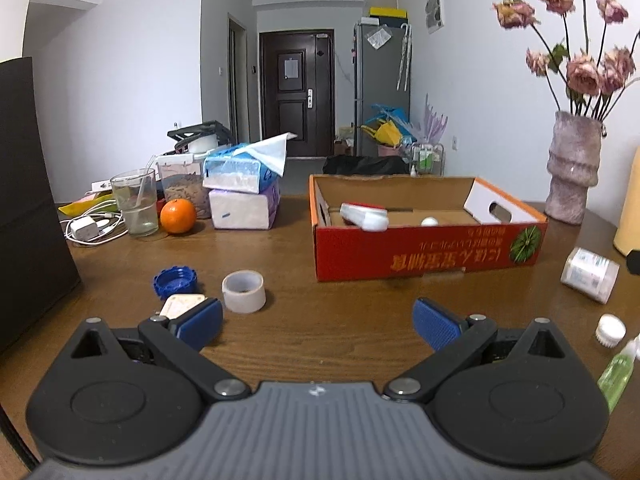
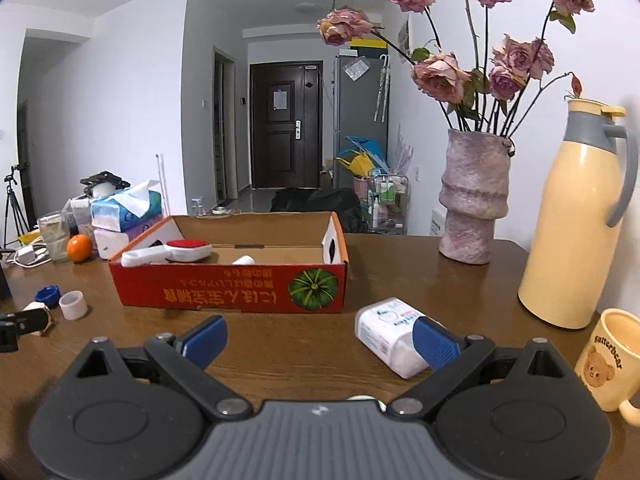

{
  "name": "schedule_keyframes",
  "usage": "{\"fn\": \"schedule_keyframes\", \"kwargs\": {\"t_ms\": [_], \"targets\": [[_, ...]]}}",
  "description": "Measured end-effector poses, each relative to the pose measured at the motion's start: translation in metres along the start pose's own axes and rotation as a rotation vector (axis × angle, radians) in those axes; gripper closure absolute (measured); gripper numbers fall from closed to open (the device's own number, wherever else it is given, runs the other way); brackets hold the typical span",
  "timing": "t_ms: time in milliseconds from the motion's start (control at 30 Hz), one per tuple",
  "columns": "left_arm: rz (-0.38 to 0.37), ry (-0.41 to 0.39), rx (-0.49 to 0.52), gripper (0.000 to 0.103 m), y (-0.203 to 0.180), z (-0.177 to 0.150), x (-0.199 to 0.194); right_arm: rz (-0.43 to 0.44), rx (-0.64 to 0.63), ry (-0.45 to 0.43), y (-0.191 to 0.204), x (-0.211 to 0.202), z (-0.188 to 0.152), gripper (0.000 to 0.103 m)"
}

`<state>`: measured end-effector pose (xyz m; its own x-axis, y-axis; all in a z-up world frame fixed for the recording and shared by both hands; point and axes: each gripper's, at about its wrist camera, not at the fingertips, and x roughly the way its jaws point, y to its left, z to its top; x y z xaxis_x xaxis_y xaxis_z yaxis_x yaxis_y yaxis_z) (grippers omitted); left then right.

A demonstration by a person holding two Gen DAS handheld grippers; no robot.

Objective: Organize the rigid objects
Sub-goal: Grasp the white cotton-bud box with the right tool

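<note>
A red cardboard box (image 1: 428,248) (image 2: 228,284) stands open on the brown table and holds a white and red lint brush (image 1: 364,216) (image 2: 172,254) and a small white ball (image 1: 430,221). My left gripper (image 1: 318,322) is open and empty, above the table in front of the box. A tape roll (image 1: 243,291), a blue cap (image 1: 175,279) and a small cream item (image 1: 182,306) lie by its left finger. My right gripper (image 2: 320,340) is open and empty. A white bottle (image 2: 390,332) lies on its side next to its right finger.
A glass (image 1: 136,208), an orange (image 1: 178,216), tissue packs (image 1: 244,196) and a charger (image 1: 86,228) sit far left. A vase of dried roses (image 2: 474,196), a cream thermos (image 2: 572,220) and a bear mug (image 2: 612,360) stand right. A white cap (image 1: 610,330) and a green bottle (image 1: 618,374) lie near right.
</note>
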<state>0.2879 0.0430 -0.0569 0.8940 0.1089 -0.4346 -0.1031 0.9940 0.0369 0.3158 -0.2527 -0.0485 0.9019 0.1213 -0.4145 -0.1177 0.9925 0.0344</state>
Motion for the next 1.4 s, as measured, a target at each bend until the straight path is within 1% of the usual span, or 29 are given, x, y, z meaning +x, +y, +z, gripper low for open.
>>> {"fn": "schedule_keyframes", "kwargs": {"t_ms": [167,400,533,600,700,767,933,1067,1133,1233,1300,1333,1400], "targets": [[0.005,0.003,-0.001,0.000,0.001,-0.001,0.001,-0.020,0.018,0.026,-0.013,0.001,-0.010,0.003],[0.003,0.030,-0.028,0.000,0.008,-0.002,0.009,-0.117,0.018,0.115,-0.046,0.022,-0.033,0.004],[0.002,0.037,-0.024,0.000,0.008,-0.003,0.011,-0.137,0.030,0.155,-0.062,0.035,-0.038,0.004],[0.000,0.043,-0.024,0.000,0.009,-0.003,0.013,-0.128,0.023,0.158,-0.067,0.042,-0.037,0.004],[0.000,0.055,-0.030,0.000,0.011,-0.003,0.017,-0.102,-0.033,0.154,-0.067,0.058,-0.031,0.005],[-0.001,0.059,-0.039,0.000,0.013,-0.003,0.018,-0.089,-0.064,0.174,-0.068,0.070,-0.028,0.005],[0.003,0.073,-0.052,0.000,0.019,-0.002,0.023,-0.105,-0.126,0.200,-0.072,0.104,-0.021,0.006],[0.016,0.087,-0.053,0.000,0.024,-0.003,0.029,-0.120,-0.116,0.210,-0.078,0.136,-0.011,0.005],[0.026,0.090,-0.053,0.000,0.028,-0.002,0.032,-0.095,-0.108,0.236,-0.080,0.152,-0.008,0.005],[0.047,0.093,-0.057,0.000,0.039,-0.001,0.035,-0.105,-0.147,0.266,-0.075,0.169,-0.005,0.005],[0.062,0.090,-0.067,0.000,0.048,0.000,0.036,-0.102,-0.165,0.278,-0.071,0.178,-0.003,0.007],[0.066,0.092,-0.075,0.000,0.054,0.000,0.037,-0.090,-0.160,0.280,-0.071,0.180,-0.002,0.011],[0.079,0.099,-0.088,0.000,0.062,0.001,0.040,-0.045,-0.141,0.287,-0.072,0.184,0.002,0.031]]}}
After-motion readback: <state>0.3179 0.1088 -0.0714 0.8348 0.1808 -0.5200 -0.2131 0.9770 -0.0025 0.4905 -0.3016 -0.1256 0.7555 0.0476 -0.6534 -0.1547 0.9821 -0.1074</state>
